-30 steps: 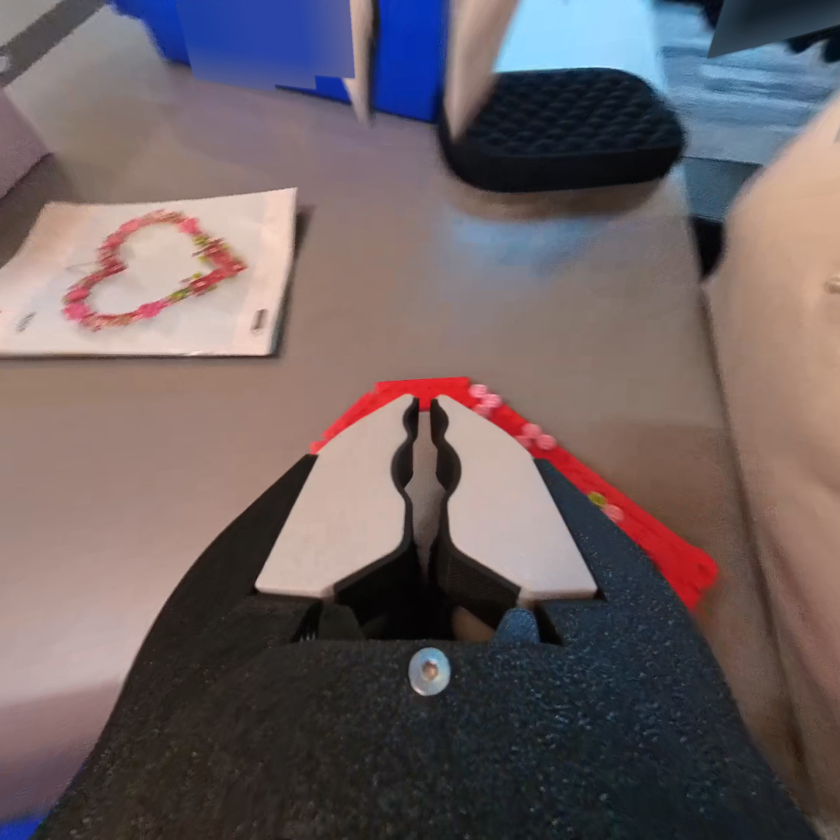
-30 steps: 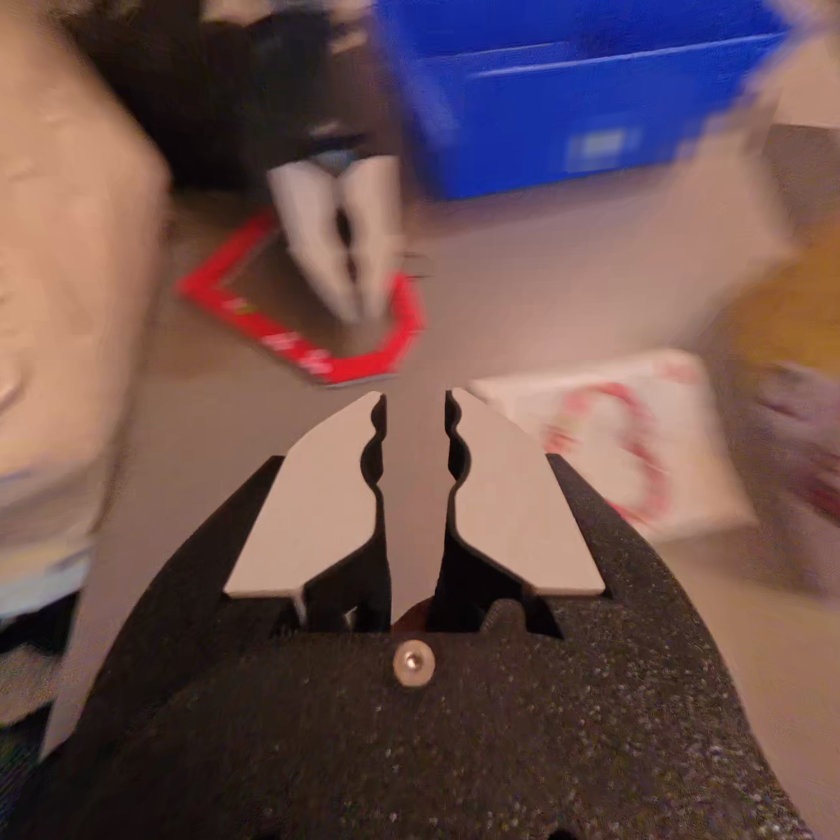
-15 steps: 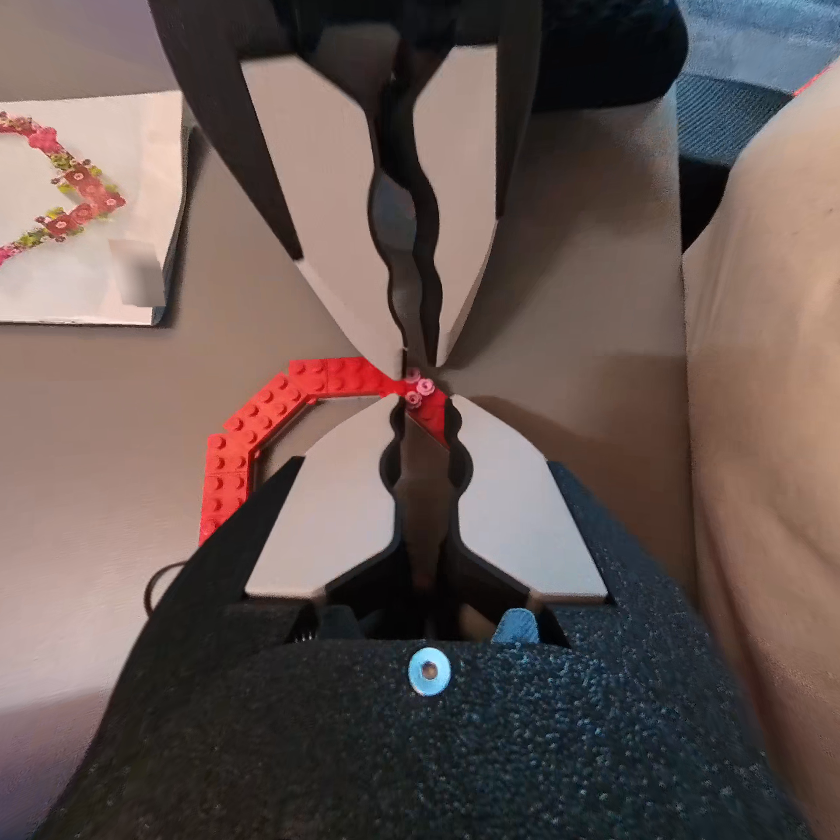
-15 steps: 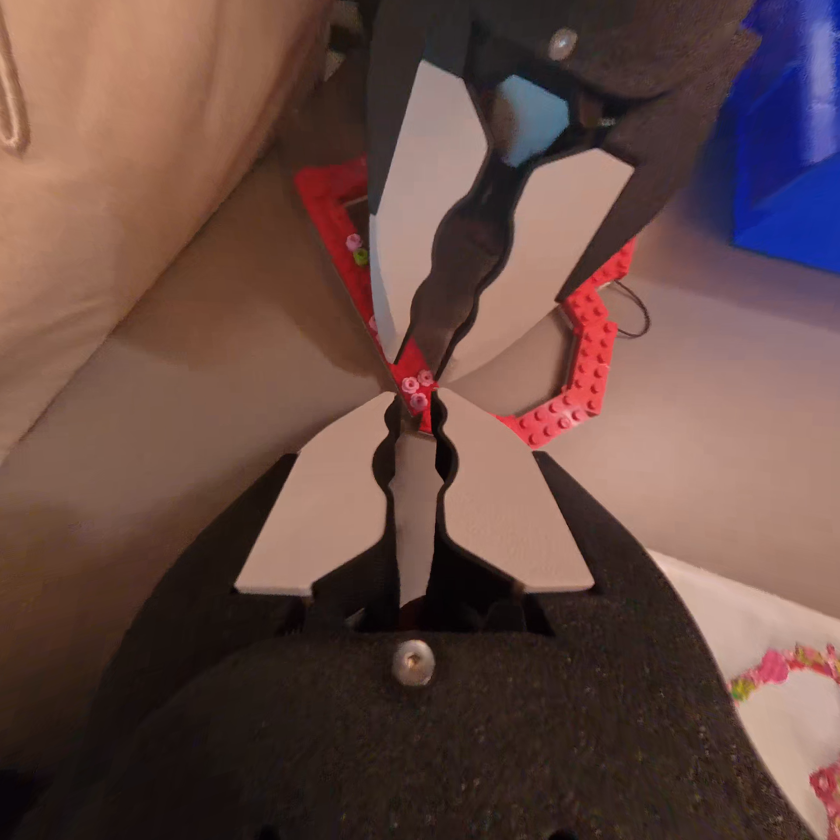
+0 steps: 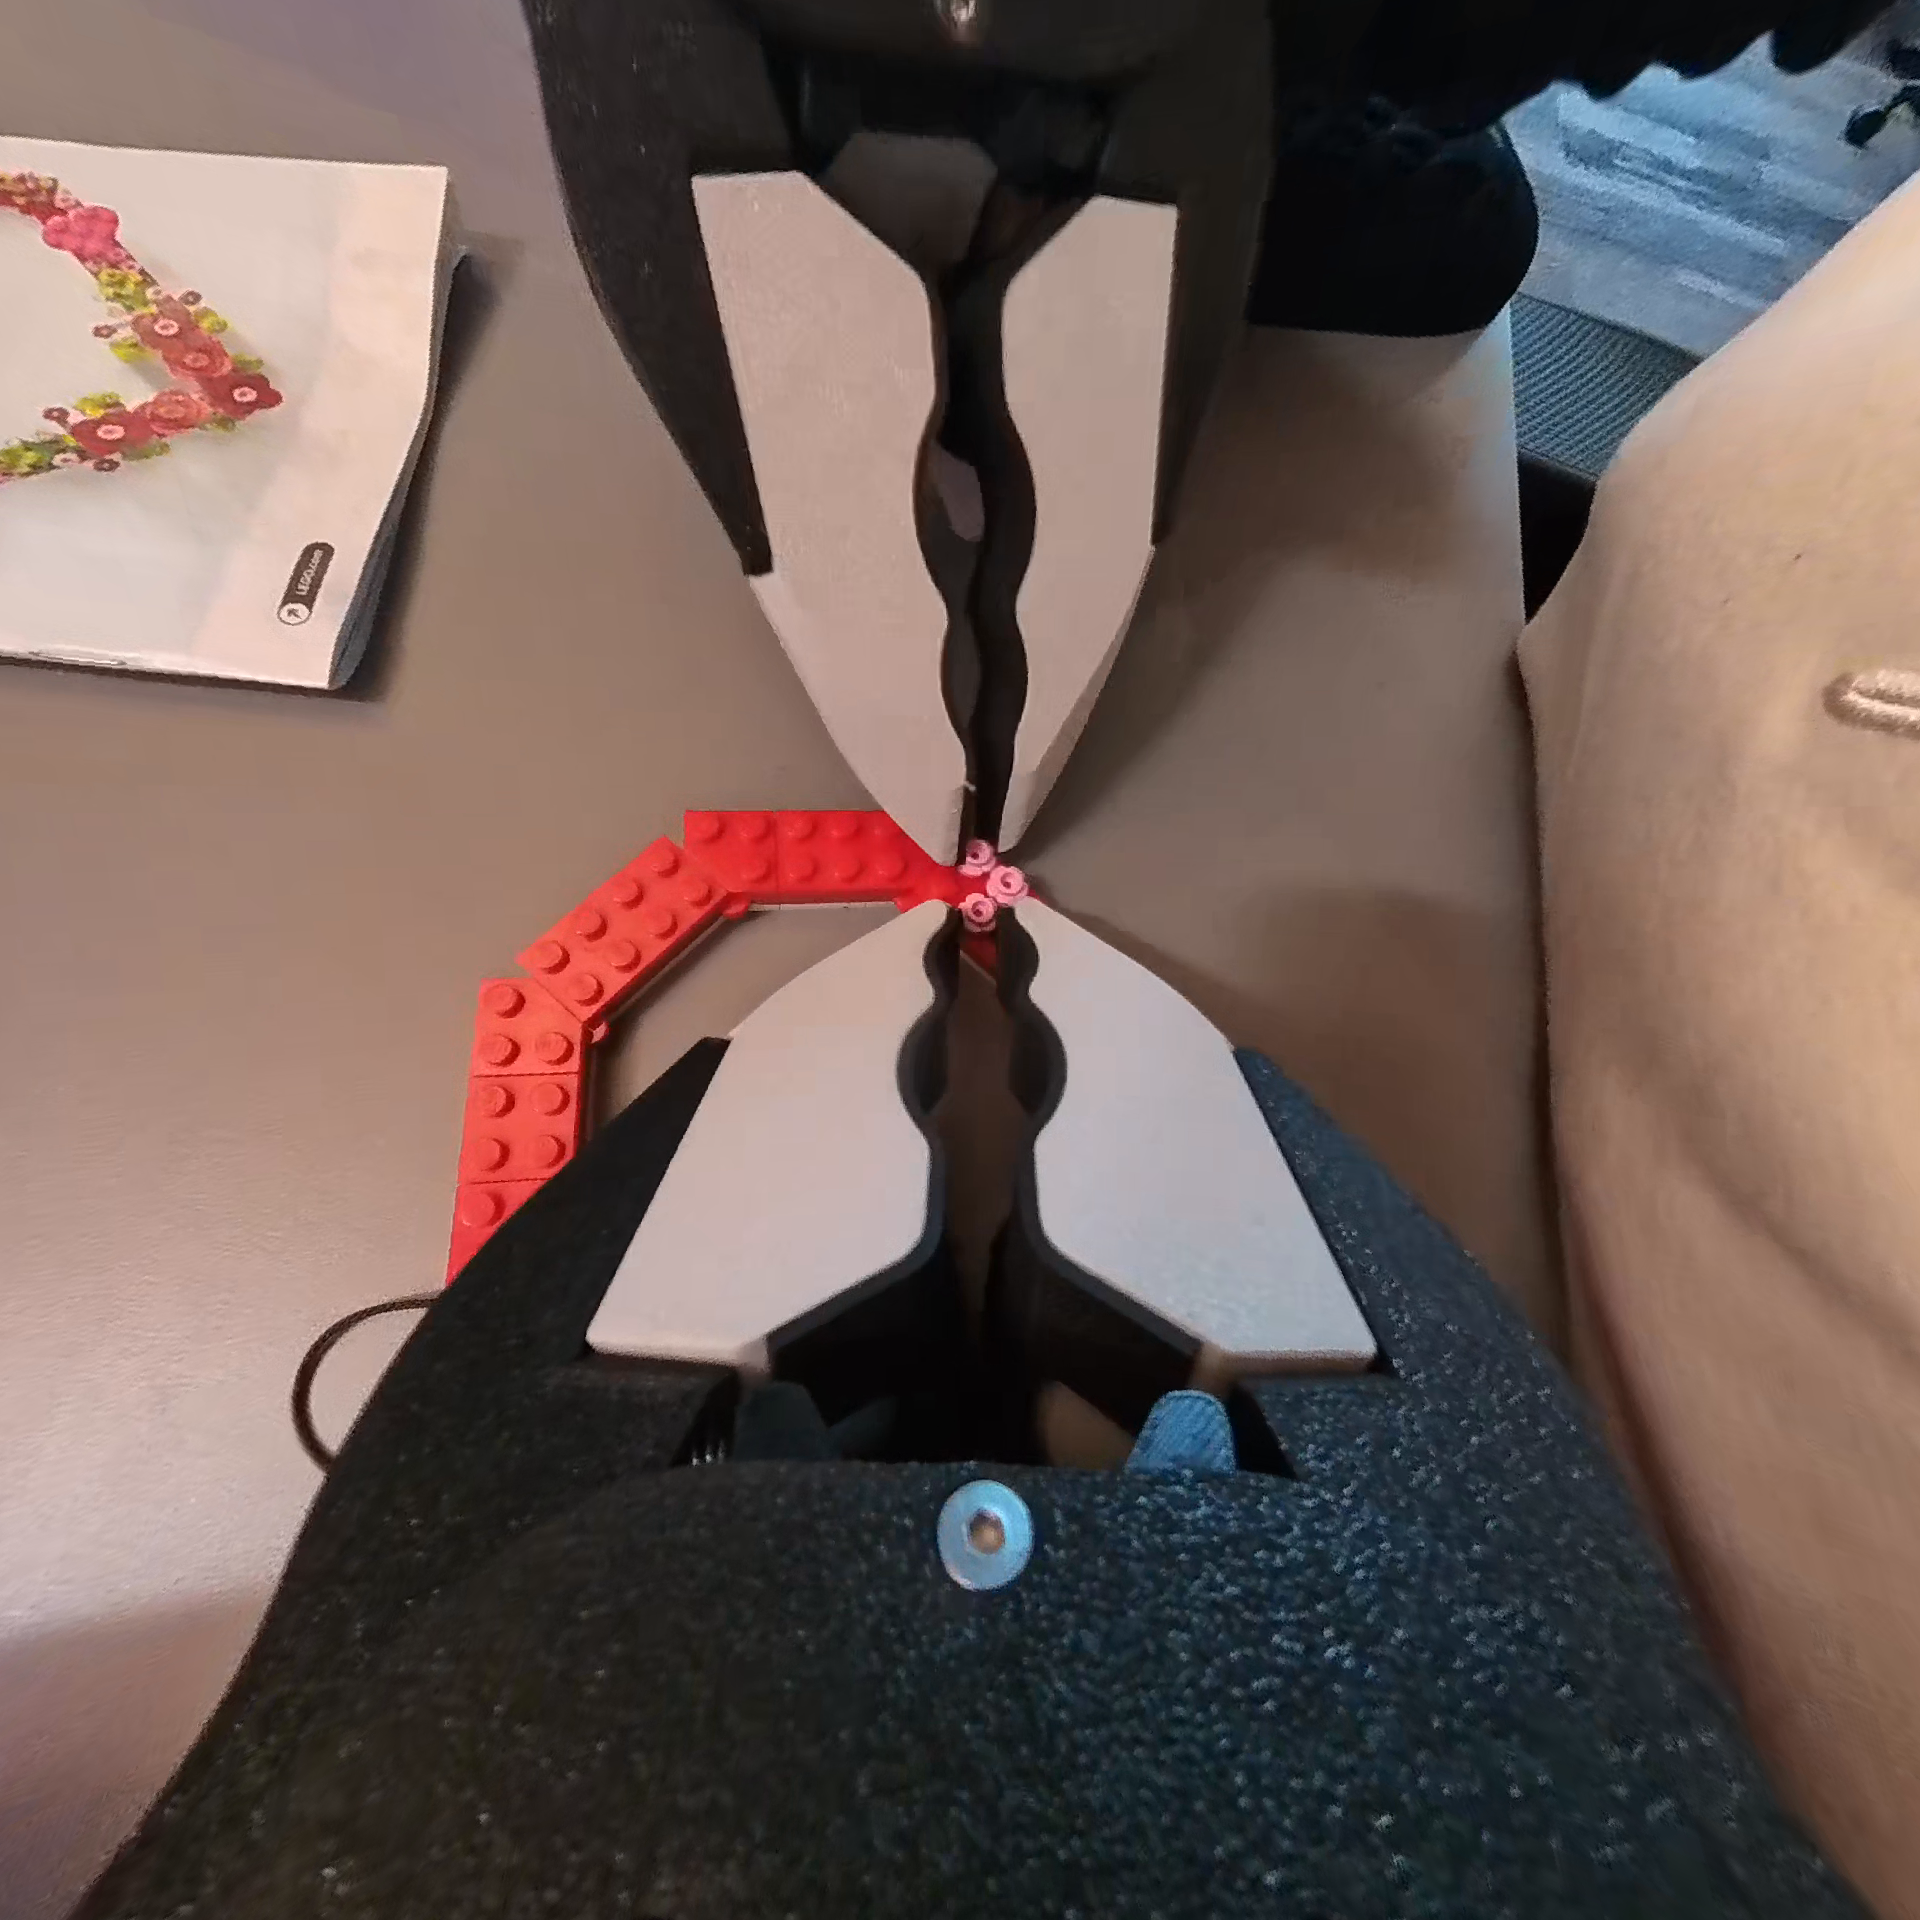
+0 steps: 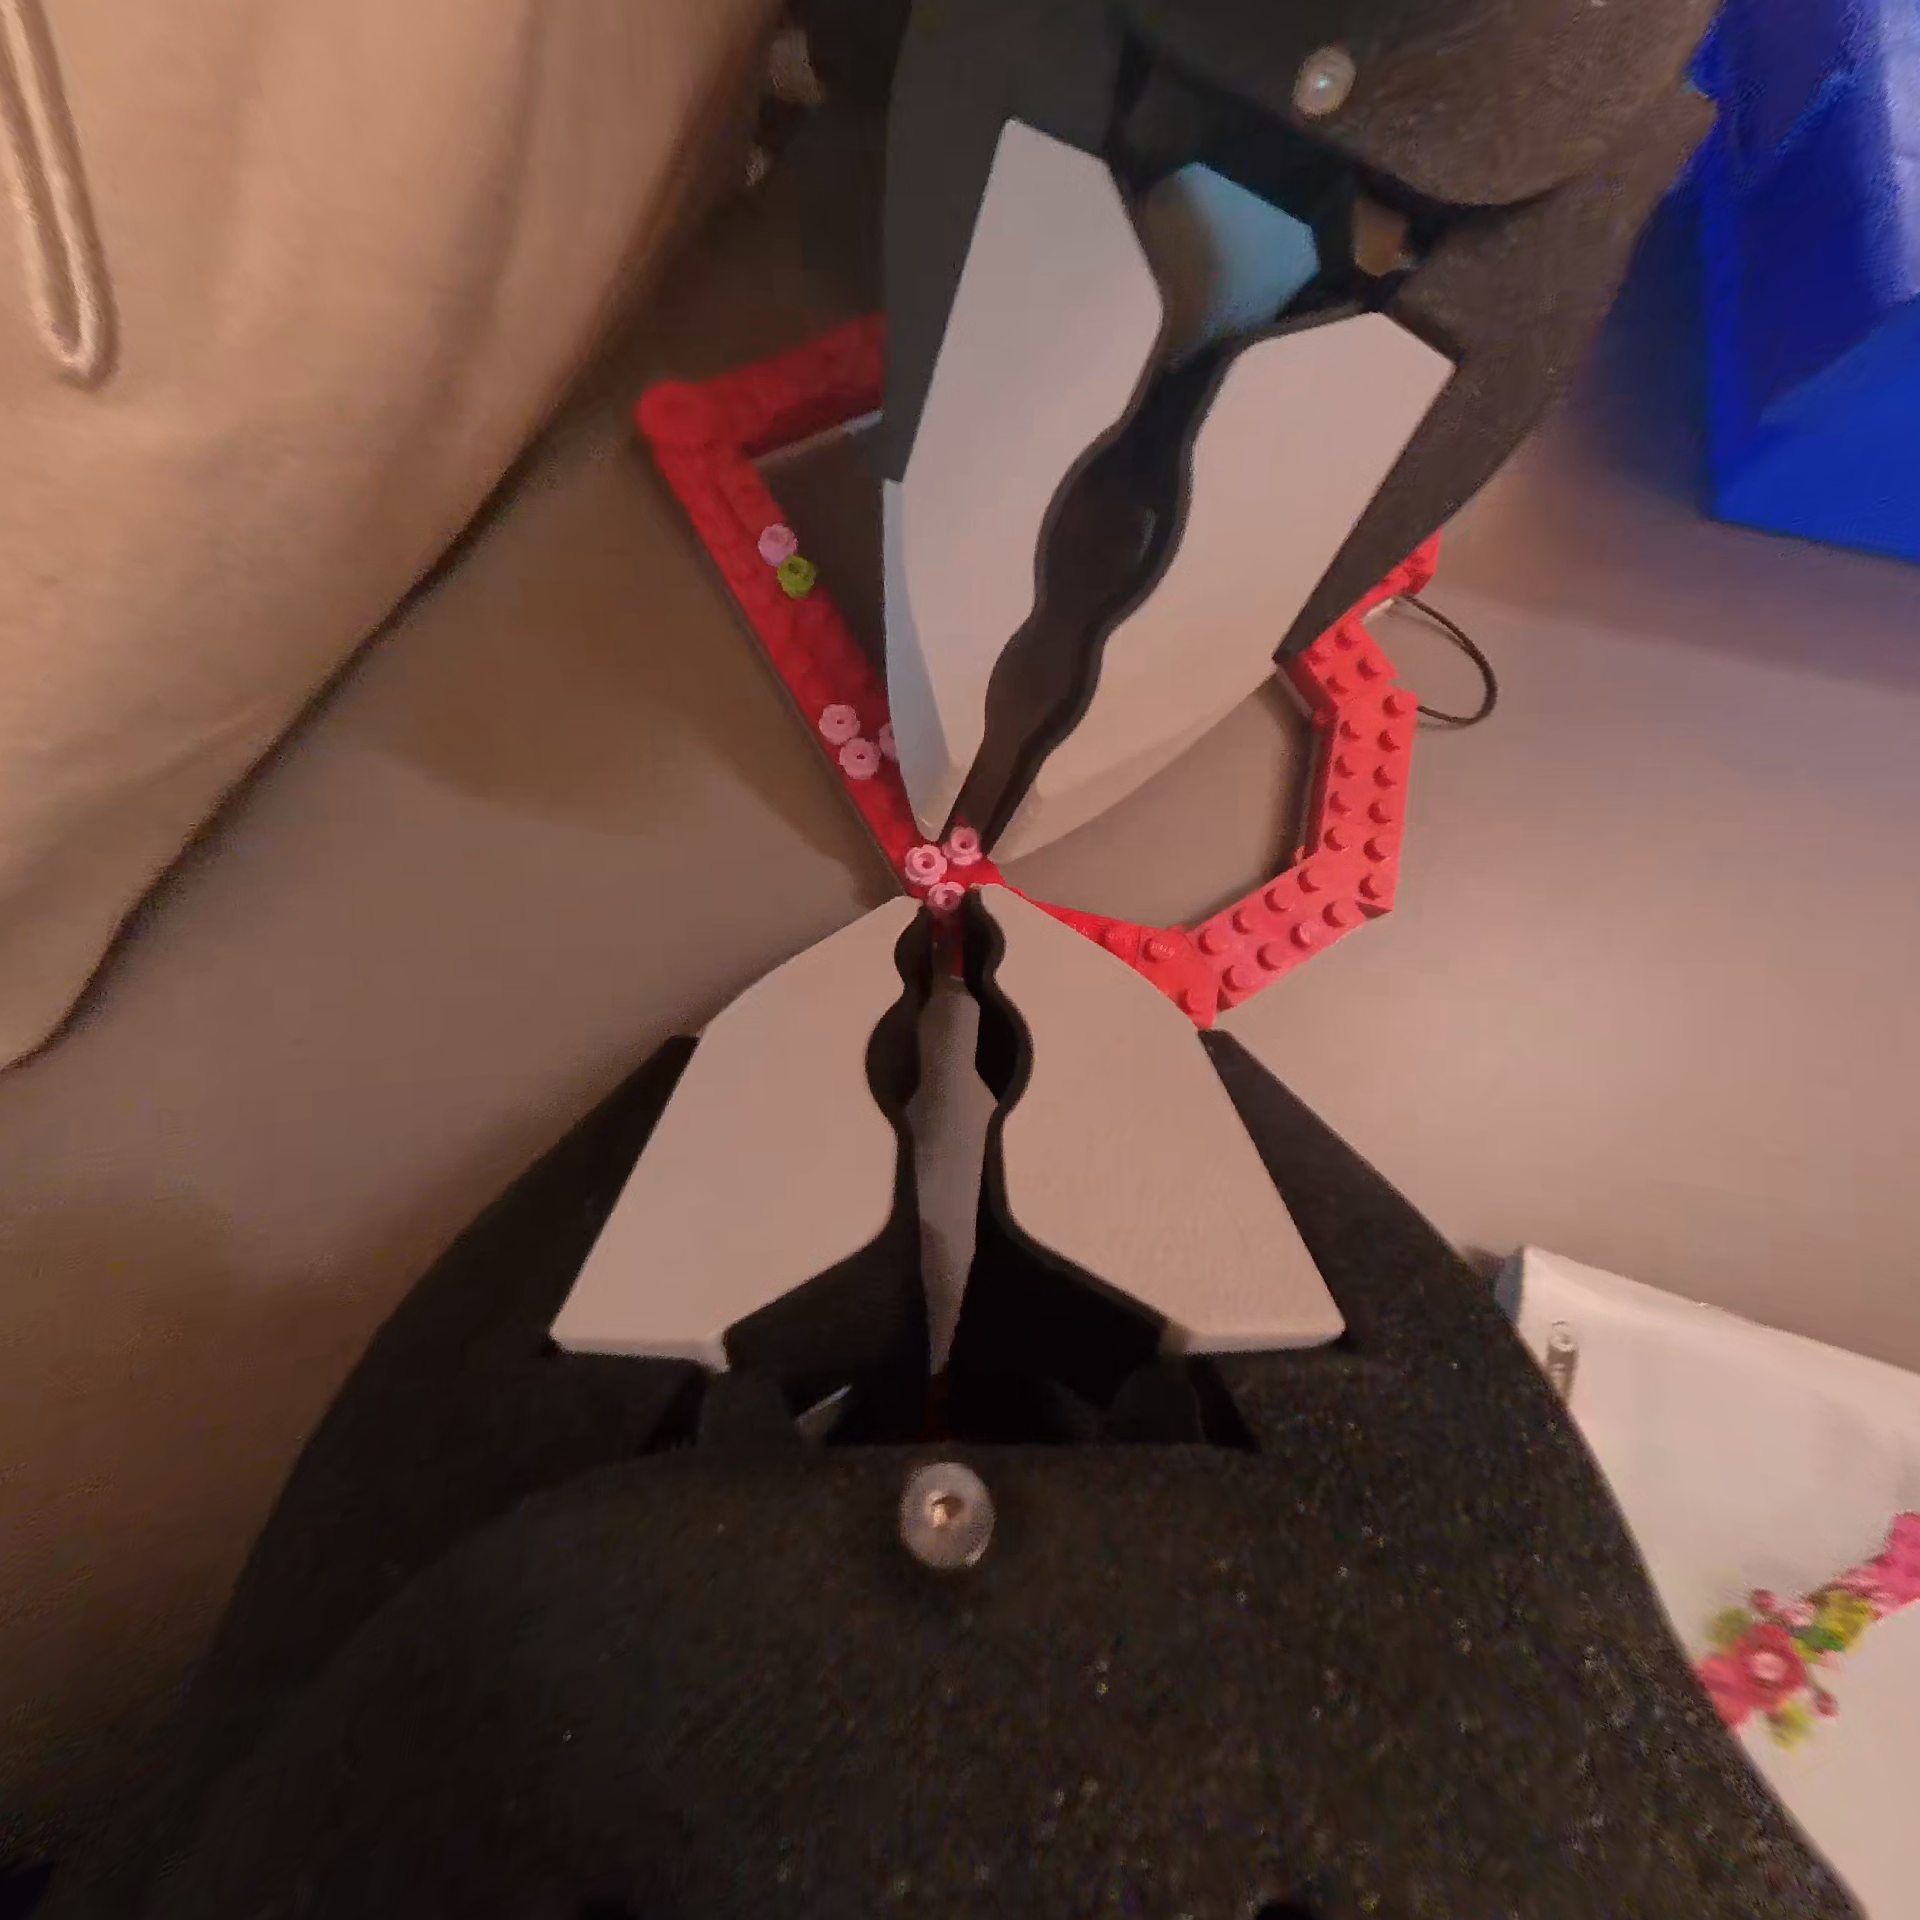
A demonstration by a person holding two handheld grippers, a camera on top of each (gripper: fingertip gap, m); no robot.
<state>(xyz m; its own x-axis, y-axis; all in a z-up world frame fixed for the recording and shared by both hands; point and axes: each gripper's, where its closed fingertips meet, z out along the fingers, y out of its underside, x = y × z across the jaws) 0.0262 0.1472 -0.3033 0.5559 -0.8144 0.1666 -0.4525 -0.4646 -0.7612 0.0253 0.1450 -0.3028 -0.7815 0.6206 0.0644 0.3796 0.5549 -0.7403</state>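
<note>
A red brick frame [image 5: 623, 935] shaped like part of a heart lies on the grey table [image 5: 208, 1039]. A cluster of small pink round studs [image 5: 992, 883] sits at its pointed end. My left gripper [image 5: 977, 925] is shut, its tips resting on the frame just below the studs. My right gripper [image 5: 982, 826] comes in from the opposite side, shut, tips against the same studs. In the right wrist view my right gripper [image 6: 948, 920] and left gripper [image 6: 961, 821] meet tip to tip over the studs [image 6: 940, 868] on the frame [image 6: 1330, 883]. More pink studs [image 6: 847, 738] and a green stud [image 6: 795, 577] sit along the frame.
A white booklet [image 5: 208, 416] with a flower heart picture lies at the left; it also shows in the right wrist view [image 6: 1714, 1558]. A person's beige clothing [image 5: 1766, 1039] fills the right side. A blue bin [image 6: 1818, 312] stands behind. A thin black cord [image 5: 312, 1382] lies by the frame.
One second ago the grippers were apart, and the right one's jaws stood wider. They have come together tip to tip over the frame's point. Little has moved in the last half second.
</note>
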